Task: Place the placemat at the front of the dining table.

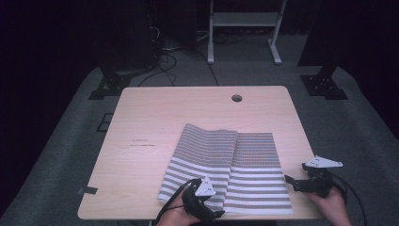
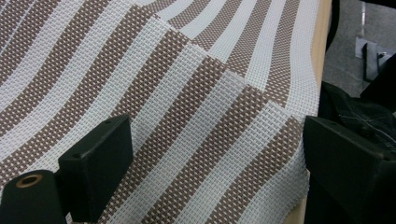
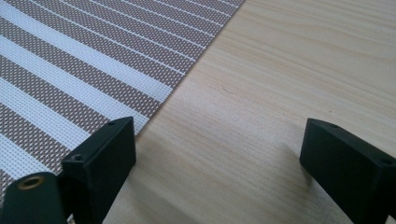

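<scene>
Left gripper, jaws spread over striped mat at lower centre; right gripper likewise spread, lower right; the near hem was best pinched squarely.

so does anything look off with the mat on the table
The striped mat does not lie flat: its left part overlaps the right along a middle fold line, and its far left edge is raised and wavy. Nothing looks spilled or damaged.

Left gripper fingers spread wide; right gripper likewise.
</scene>
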Tool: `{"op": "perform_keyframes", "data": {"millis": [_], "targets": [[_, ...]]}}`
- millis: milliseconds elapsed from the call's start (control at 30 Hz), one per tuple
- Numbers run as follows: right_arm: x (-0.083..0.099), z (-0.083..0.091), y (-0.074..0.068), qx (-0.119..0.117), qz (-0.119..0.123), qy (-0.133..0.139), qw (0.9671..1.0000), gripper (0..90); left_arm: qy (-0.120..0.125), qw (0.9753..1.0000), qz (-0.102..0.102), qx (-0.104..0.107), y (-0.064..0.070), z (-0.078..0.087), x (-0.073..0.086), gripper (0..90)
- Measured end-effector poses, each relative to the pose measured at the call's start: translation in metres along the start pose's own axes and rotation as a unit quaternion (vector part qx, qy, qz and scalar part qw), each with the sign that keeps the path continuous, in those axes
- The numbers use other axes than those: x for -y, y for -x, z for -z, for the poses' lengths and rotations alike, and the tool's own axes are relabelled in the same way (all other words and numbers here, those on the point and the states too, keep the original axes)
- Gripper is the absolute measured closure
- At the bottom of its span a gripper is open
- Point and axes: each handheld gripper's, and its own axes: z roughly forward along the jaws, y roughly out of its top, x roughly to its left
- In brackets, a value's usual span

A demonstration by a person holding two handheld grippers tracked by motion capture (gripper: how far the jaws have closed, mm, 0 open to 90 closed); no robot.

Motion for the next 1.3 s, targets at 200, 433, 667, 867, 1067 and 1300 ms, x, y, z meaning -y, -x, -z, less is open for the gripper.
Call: {"op": "perform_keyframes", "data": {"millis": [200, 433, 667, 867, 1067, 1300], "targets": [[0.0, 0.0, 0.0, 0.0, 0.0, 0.0, 1.0, 9.3, 0.008, 0.9996, 0.006, 0.025, -0.005, 0.004, 0.001, 17.0], [0.0, 0.0, 0.0, 0.0, 0.0, 0.0, 1.0, 9.3, 0.019, 0.9974, 0.024, 0.065, -0.011, 0.011, 0.004, 31.8], [0.0, 0.0, 0.0, 0.0, 0.0, 0.0, 1.0, 9.3, 0.025, 0.9942, 0.037, 0.098, -0.017, 0.013, 0.006, 38.4], [0.0, 0.0, 0.0, 0.0, 0.0, 0.0, 1.0, 9.3, 0.022, 0.9932, 0.037, 0.108, -0.018, 0.015, 0.007, 38.7], [0.0, 0.0, 0.0, 0.0, 0.0, 0.0, 1.0, 9.3, 0.023, 0.9918, 0.044, 0.118, -0.021, 0.016, 0.007, 38.7], [0.0, 0.0, 0.0, 0.0, 0.0, 0.0, 1.0, 9.3, 0.024, 0.9896, 0.054, 0.131, -0.026, 0.016, 0.008, 37.4]]}}
